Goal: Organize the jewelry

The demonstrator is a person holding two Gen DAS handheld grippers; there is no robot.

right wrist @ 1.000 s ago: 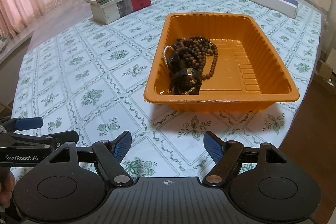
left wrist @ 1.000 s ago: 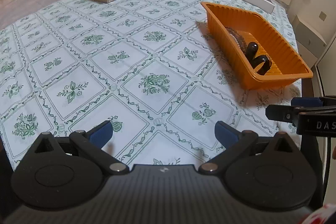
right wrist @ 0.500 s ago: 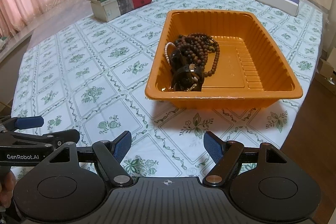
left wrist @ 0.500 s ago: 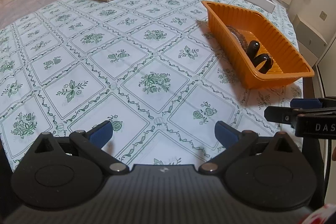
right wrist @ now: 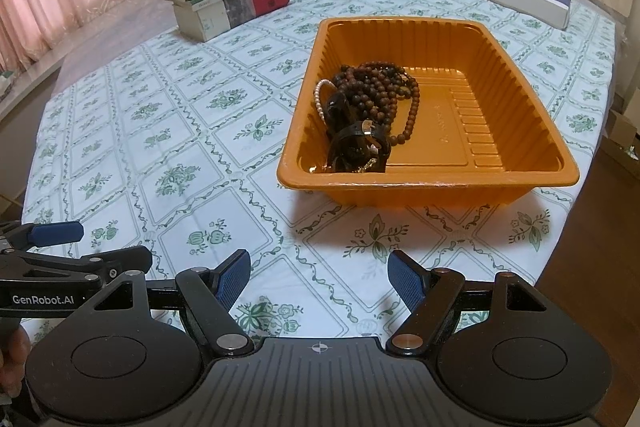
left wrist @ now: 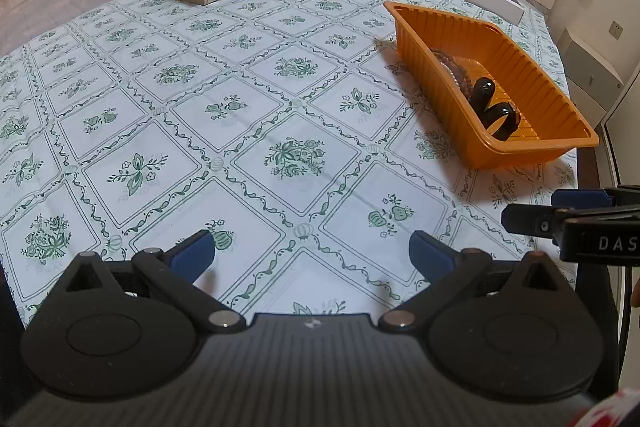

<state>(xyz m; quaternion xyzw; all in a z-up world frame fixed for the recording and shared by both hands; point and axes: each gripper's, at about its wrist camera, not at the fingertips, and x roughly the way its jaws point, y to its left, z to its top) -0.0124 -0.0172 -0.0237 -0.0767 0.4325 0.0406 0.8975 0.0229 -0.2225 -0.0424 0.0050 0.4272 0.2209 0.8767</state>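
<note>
Both the left gripper (left wrist: 312, 251) and the right gripper (right wrist: 319, 281) hung apart and empty over the patterned tablecloth (right wrist: 208, 131). The jewelry, a tangle of brown wooden beads (right wrist: 376, 93), pearl strand and black watch straps, lay heaped in the ribbed orange plastic tray (right wrist: 520, 99); a pinch there risked dragging several pieces out together.

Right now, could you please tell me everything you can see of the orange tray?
The orange tray is a shallow rectangular tub of what looks like thin glossy plastic, with ribbed walls, a rolled rim and a flat floor. It sits upright on the floral tablecloth, near the table's right edge. Its left half holds a heap of brown bead strands, a small pearl strand and a black strap; the right half is bare. Neither gripper touches it.
</note>
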